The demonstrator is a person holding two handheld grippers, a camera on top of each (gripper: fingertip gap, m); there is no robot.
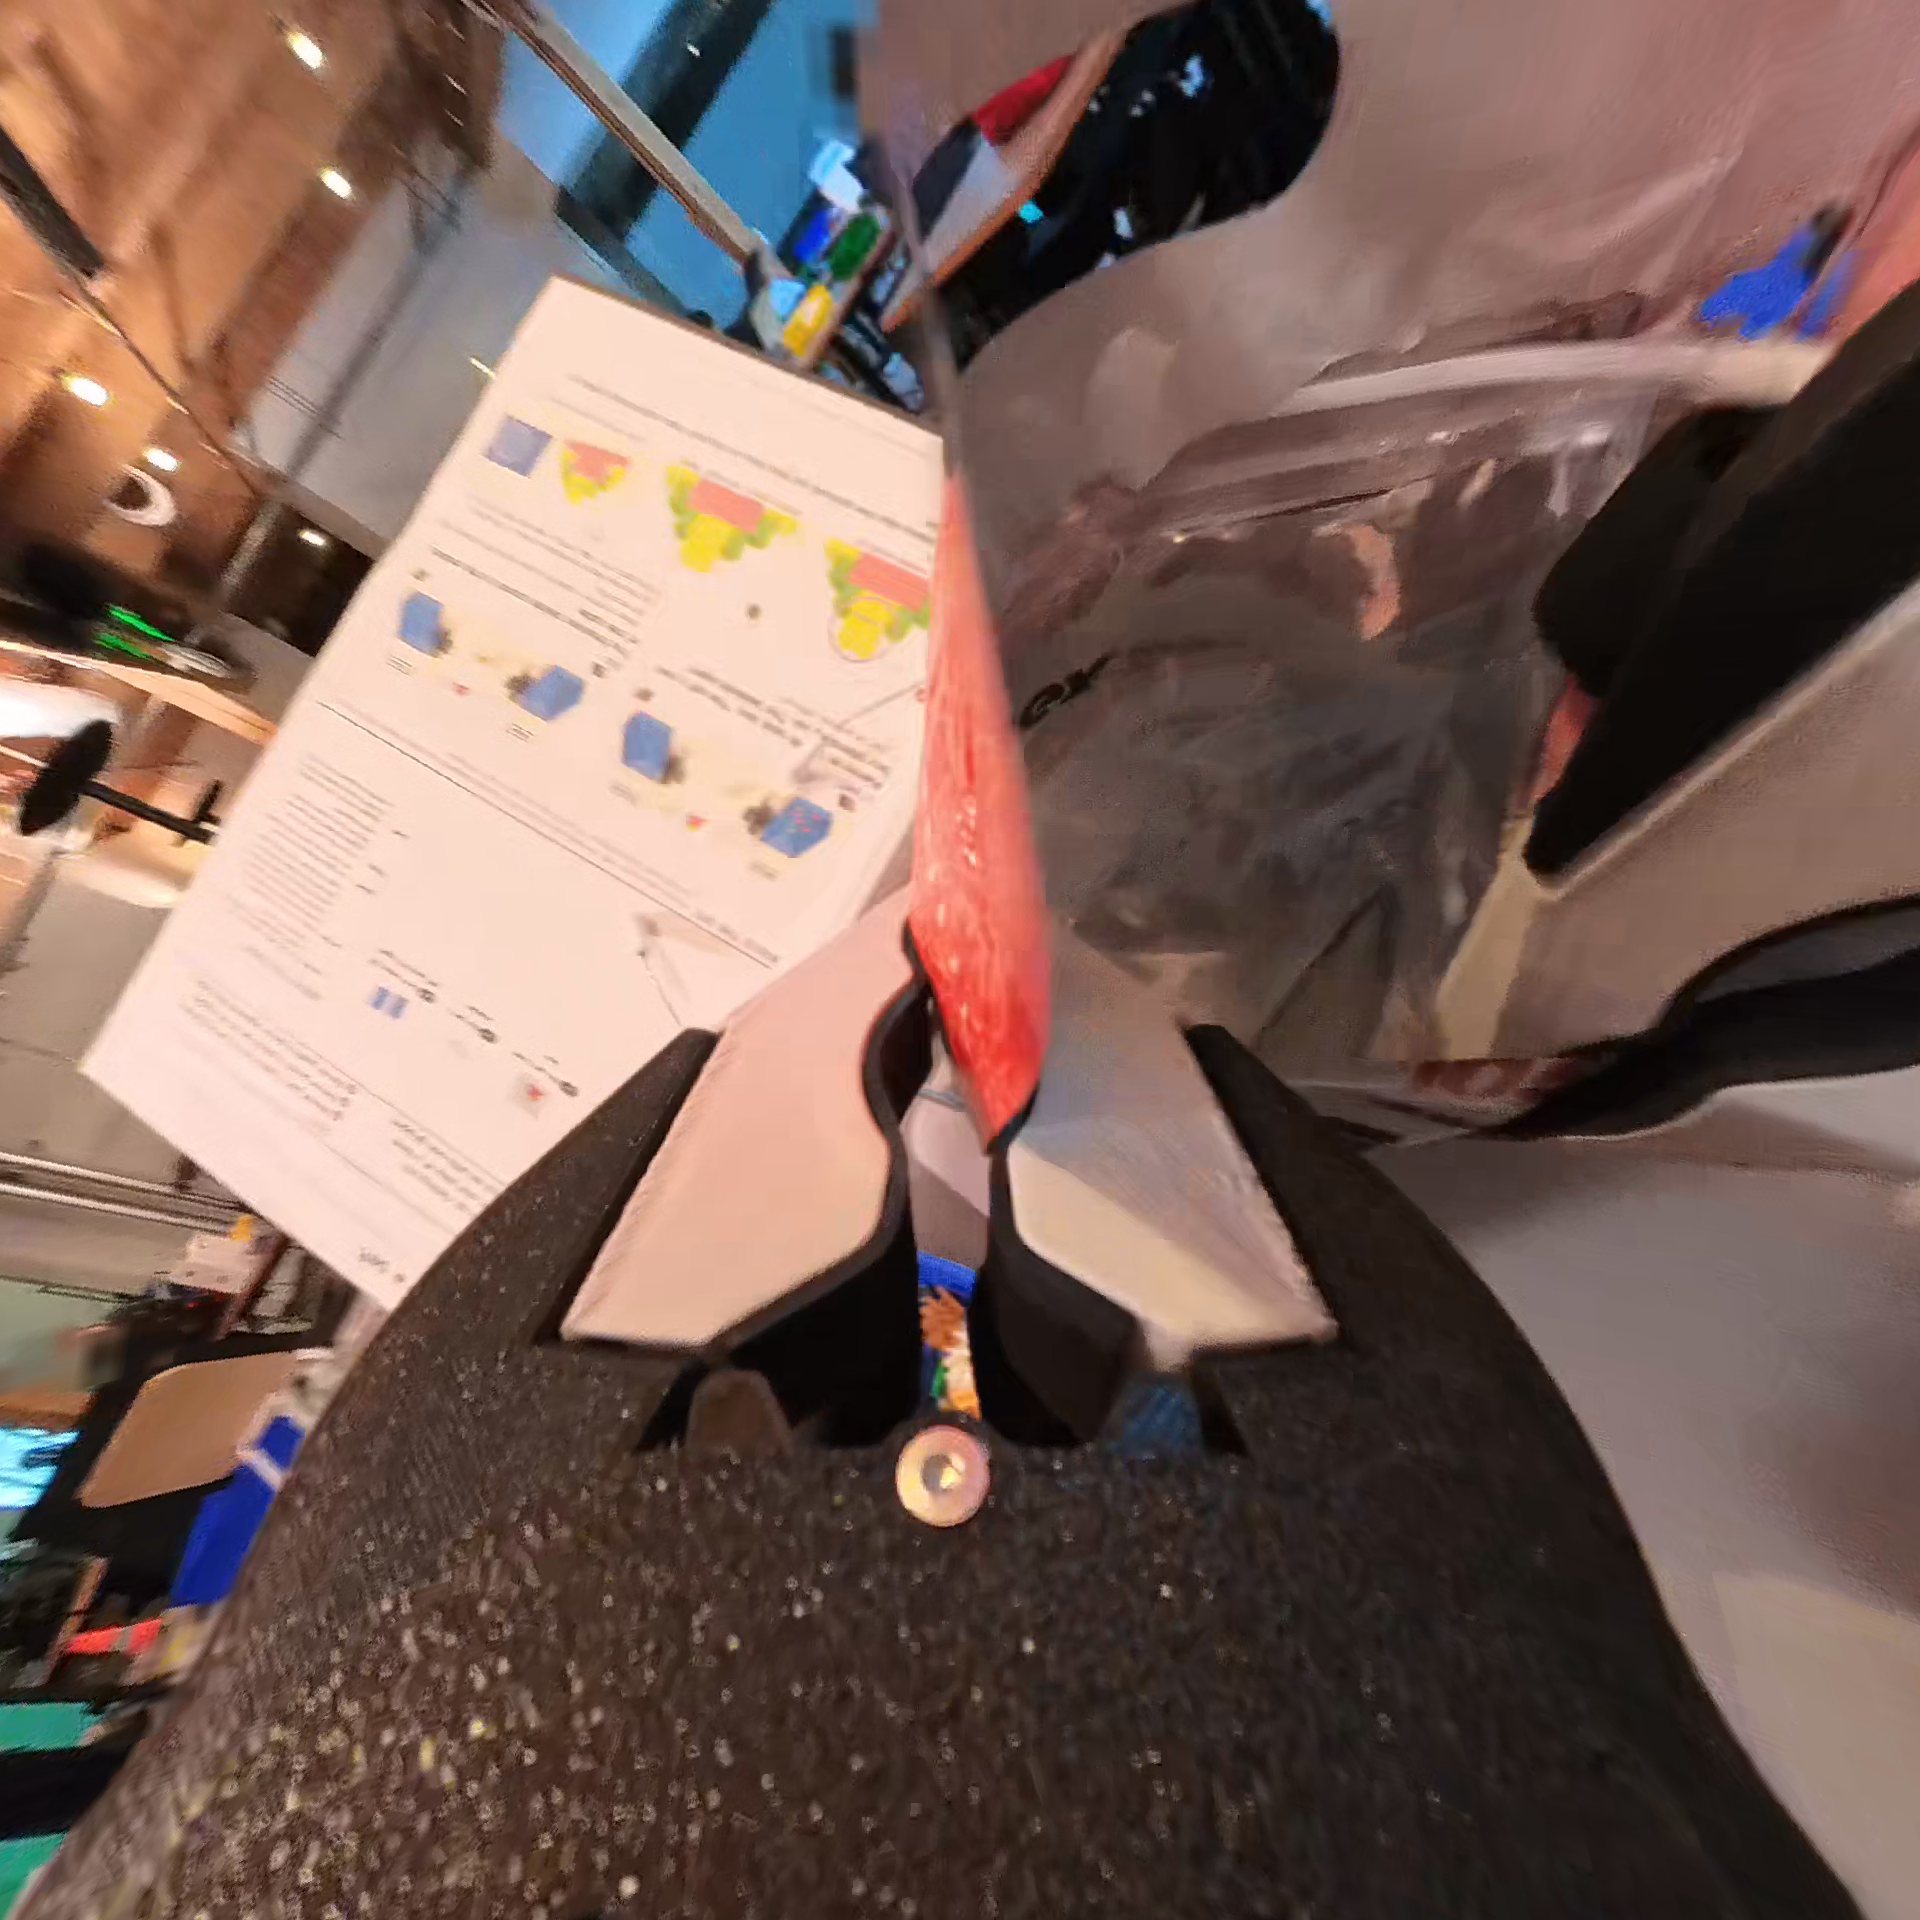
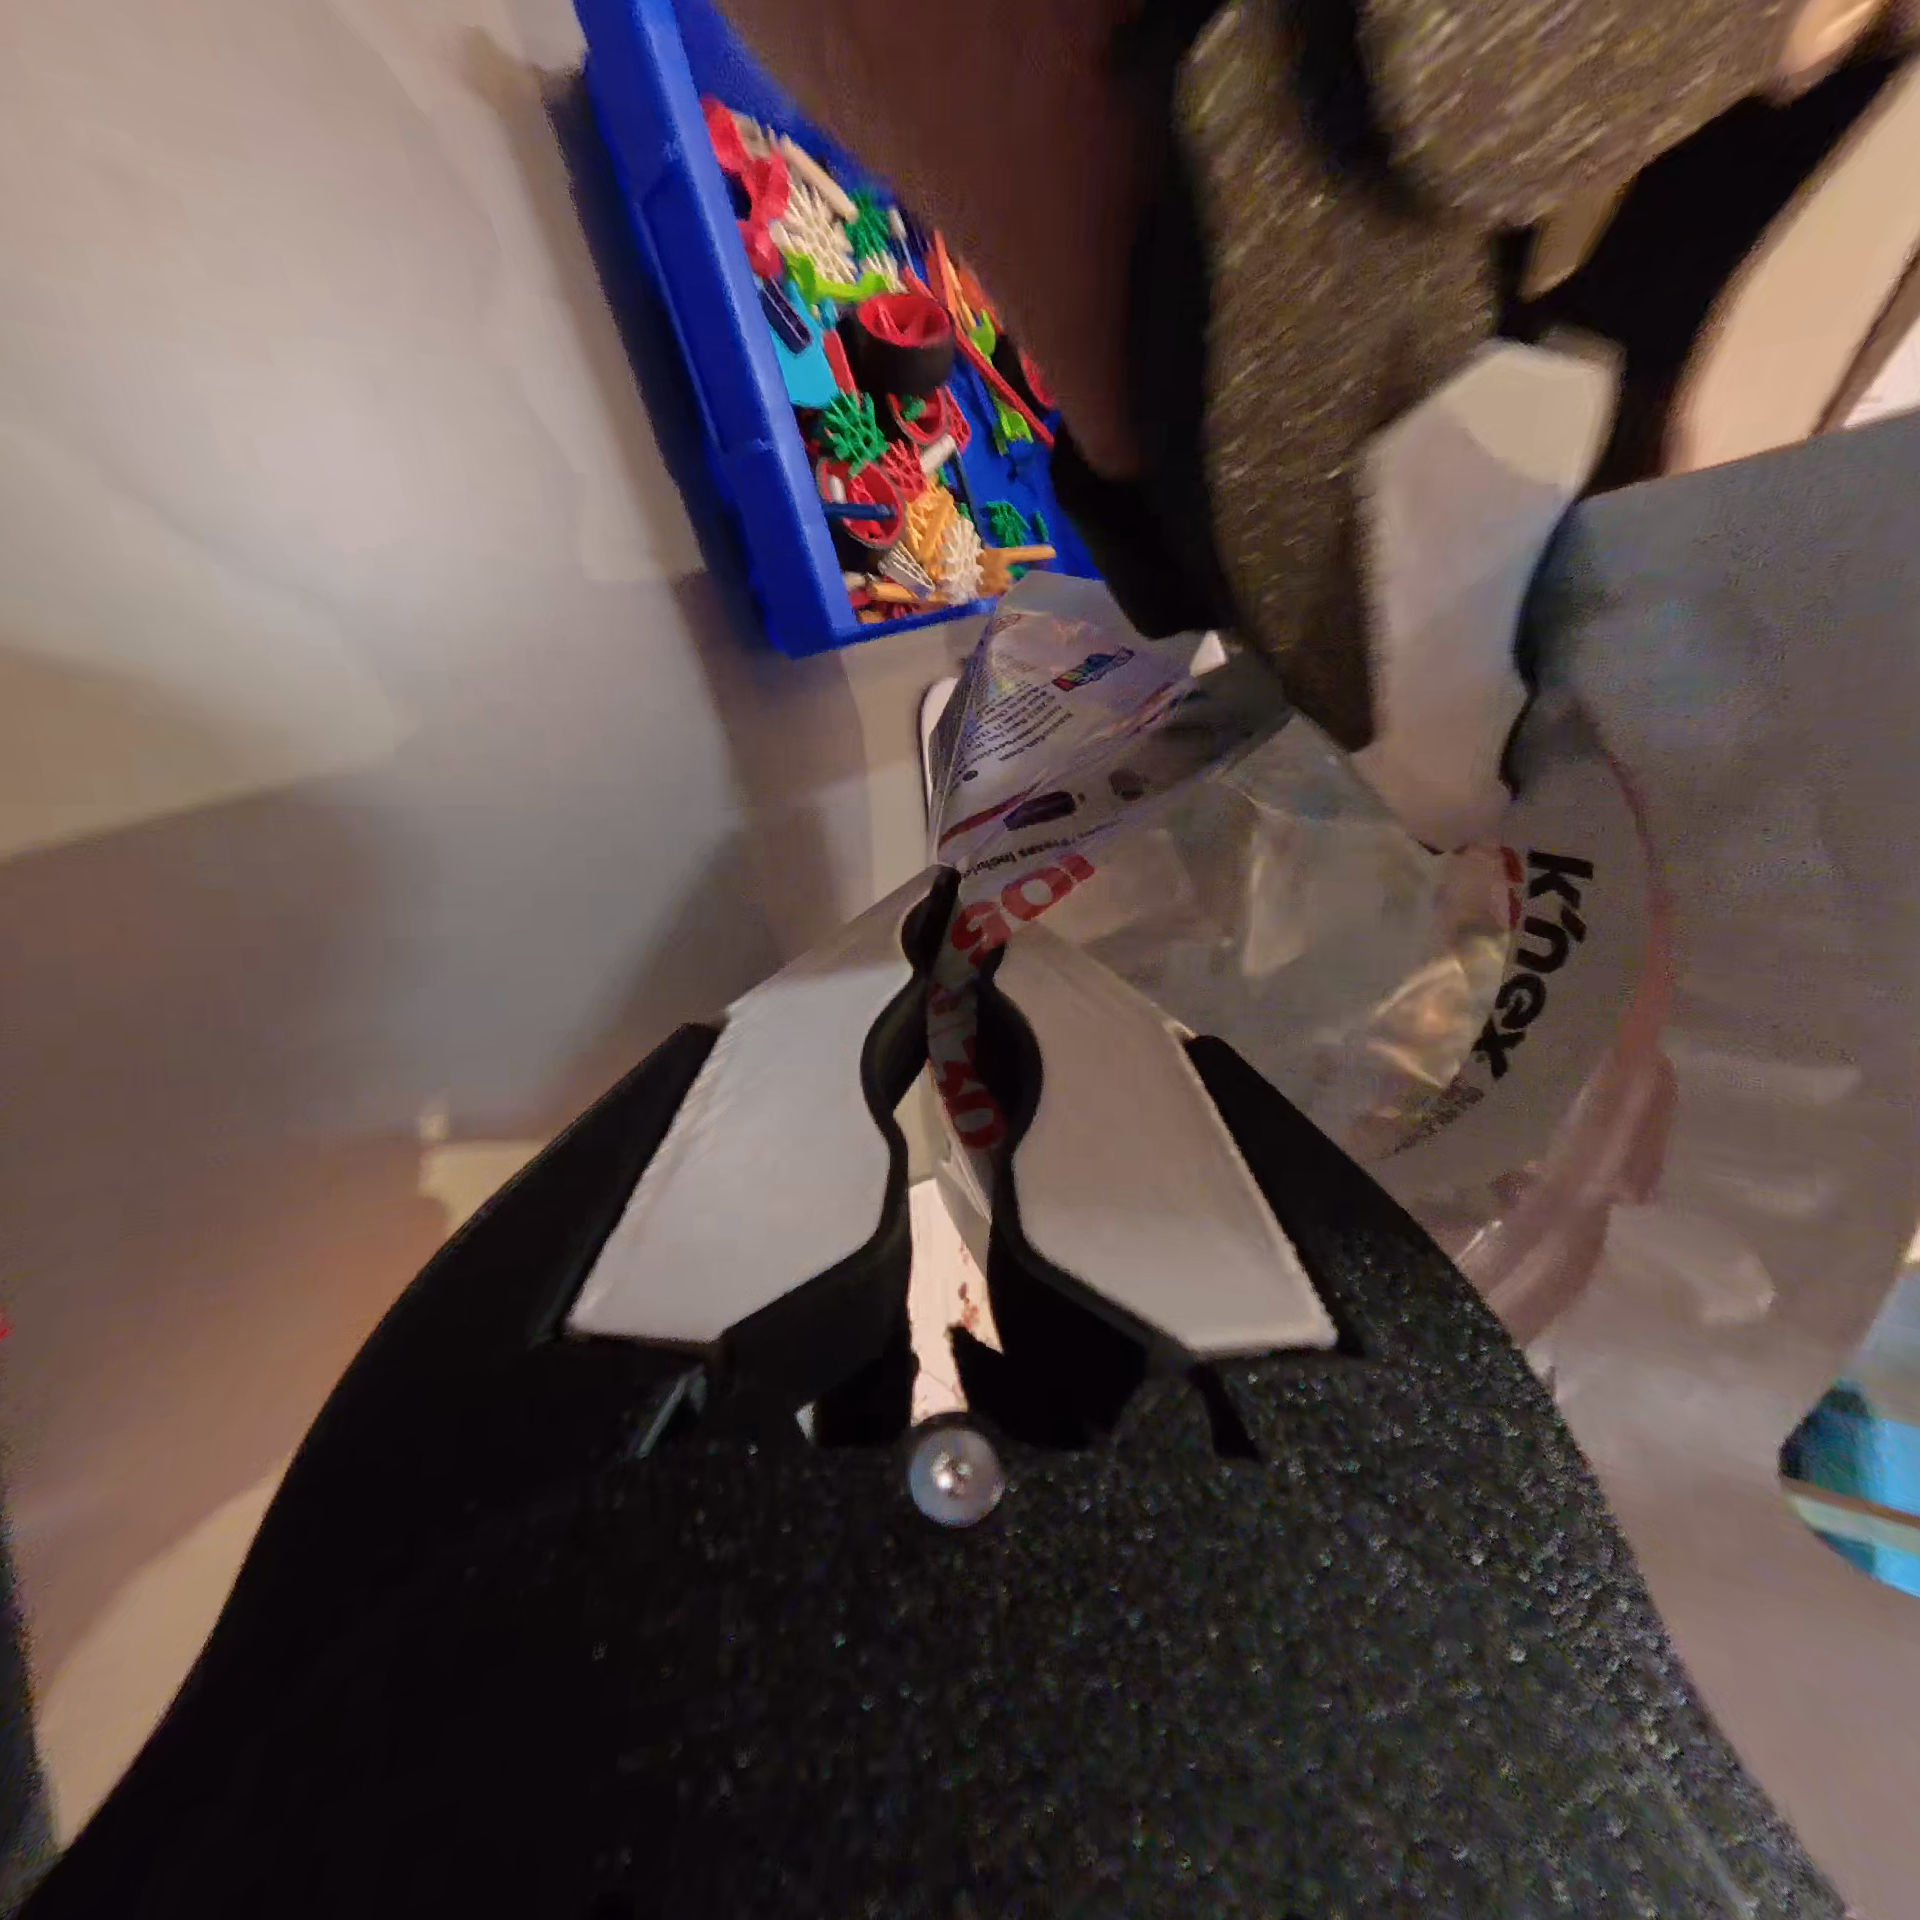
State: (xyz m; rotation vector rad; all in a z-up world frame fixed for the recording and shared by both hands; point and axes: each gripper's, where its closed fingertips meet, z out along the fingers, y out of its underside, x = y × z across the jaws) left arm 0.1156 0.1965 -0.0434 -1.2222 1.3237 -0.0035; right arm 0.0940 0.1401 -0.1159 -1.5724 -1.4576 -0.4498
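A clear plastic bag [image 1: 1299,675] with a red printed edge [image 1: 977,790] hangs between both grippers. My left gripper [image 1: 951,1023] is shut on the bag's red edge. My right gripper [image 2: 961,935] is shut on the opposite printed edge of the same bag [image 2: 1299,904]. The left gripper also shows in the right wrist view [image 2: 1340,343], above and to the right, pinching the bag's rim. The bag looks crumpled and see-through; what is inside it is too blurred to tell.
A blue bin [image 2: 727,343] full of several coloured plastic construction pieces sits on the pale table [image 2: 312,416] beyond the bag. A white instruction sheet [image 1: 520,779] with coloured diagrams stands behind the bag in the left wrist view. Shelves and desks lie farther off. Across from one pair of fingers to the other is roughly 9 cm.
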